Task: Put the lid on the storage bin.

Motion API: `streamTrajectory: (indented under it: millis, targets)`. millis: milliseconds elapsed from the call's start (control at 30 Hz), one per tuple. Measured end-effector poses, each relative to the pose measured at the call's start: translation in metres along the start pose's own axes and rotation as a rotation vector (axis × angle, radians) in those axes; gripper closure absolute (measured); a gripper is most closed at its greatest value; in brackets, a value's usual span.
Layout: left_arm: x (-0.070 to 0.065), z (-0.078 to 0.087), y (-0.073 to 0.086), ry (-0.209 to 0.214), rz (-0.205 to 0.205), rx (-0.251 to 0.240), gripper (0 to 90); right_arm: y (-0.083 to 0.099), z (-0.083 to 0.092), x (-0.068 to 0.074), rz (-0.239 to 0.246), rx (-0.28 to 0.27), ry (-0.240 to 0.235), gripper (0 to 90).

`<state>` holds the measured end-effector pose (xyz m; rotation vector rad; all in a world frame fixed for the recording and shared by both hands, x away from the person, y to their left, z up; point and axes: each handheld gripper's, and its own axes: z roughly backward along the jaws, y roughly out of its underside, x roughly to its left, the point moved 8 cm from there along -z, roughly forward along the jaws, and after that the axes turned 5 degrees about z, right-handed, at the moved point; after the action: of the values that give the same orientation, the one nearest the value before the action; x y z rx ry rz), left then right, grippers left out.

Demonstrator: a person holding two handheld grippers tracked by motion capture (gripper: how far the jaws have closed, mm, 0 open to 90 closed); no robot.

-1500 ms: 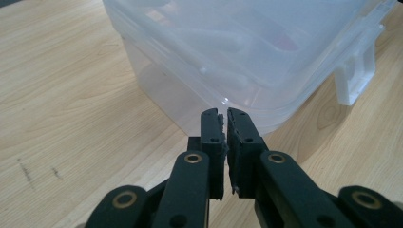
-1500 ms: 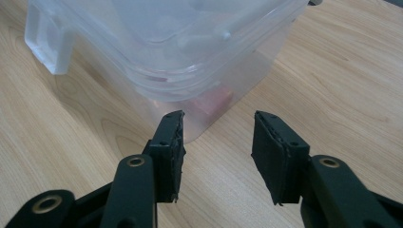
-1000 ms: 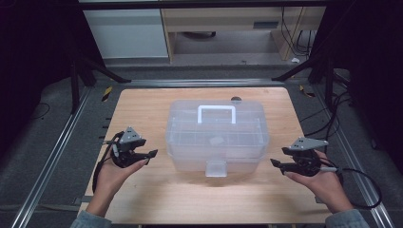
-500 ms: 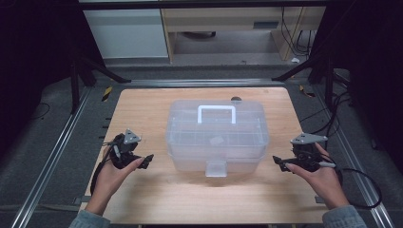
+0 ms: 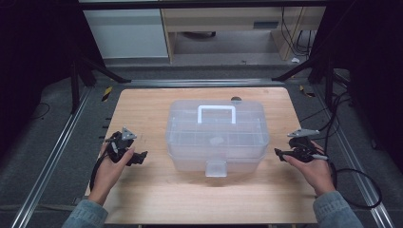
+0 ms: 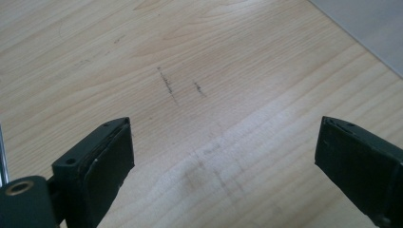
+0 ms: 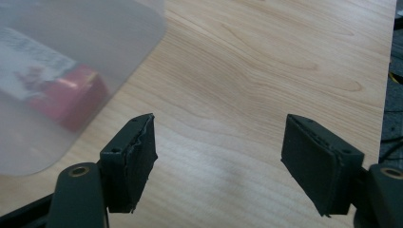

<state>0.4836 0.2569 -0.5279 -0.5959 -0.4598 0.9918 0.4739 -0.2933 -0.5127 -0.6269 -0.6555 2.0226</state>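
Wooden table (image 5: 142,199) sits in a dark room, with a metal frame around it and a white cabinet (image 5: 126,33) behind. Clear plastic box (image 5: 216,137) with a white handle (image 5: 216,112) stands at the middle of the table, lid down, front latch (image 5: 215,167) facing the person. Left gripper (image 5: 138,158) is held just above the wood, left of the box and apart from it; jaws stand wide apart, nothing between them but bare wood. Right gripper (image 5: 280,154) is held right of the box, near its corner, not touching. Its jaws are parted and have just been closing, with nothing between them. Red item (image 7: 66,97) shows blurred through the box wall.
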Motion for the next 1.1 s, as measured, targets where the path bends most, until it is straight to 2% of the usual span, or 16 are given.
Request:
streamTrajectory:
  millis: [100,233,300,367,567,600,733,833,1000,1100]
  targets:
    - [0.007,-0.009,-0.002,-0.013,0.009,0.002,5.2,-0.002,-0.01,-0.003,-0.008,0.005,-0.002,28.8]
    - [0.01,-0.022,-0.008,0.006,0.037,-0.012,5.2,-0.005,-0.024,-0.011,-0.008,0.021,0.005,29.3]
    - [0.012,-0.028,-0.013,0.015,0.053,-0.026,5.2,-0.008,-0.031,-0.018,-0.039,0.011,0.012,29.2]
    - [0.013,-0.035,-0.016,0.033,0.087,-0.045,5.5,-0.012,-0.037,-0.025,-0.06,-0.007,0.024,27.8]
    - [0.017,-0.051,-0.02,0.025,0.097,-0.048,5.5,-0.019,-0.053,-0.04,-0.099,-0.028,0.046,22.8]
    - [0.017,-0.056,-0.02,0.035,0.11,-0.05,5.4,-0.019,-0.059,-0.044,-0.123,-0.032,0.054,20.2]
    - [0.017,-0.064,-0.018,0.038,0.119,-0.041,5.3,-0.019,-0.066,-0.047,-0.16,-0.048,0.047,17.6]
    - [0.016,-0.068,-0.018,0.054,0.147,-0.061,5.4,-0.016,-0.072,-0.046,-0.173,-0.043,0.051,16.6]
    - [0.018,-0.071,-0.016,0.05,0.155,-0.069,5.5,-0.013,-0.079,-0.043,-0.176,-0.029,0.062,15.2]
    - [0.018,-0.072,-0.016,0.054,0.169,-0.079,5.2,-0.014,-0.082,-0.043,-0.187,-0.041,0.064,14.1]
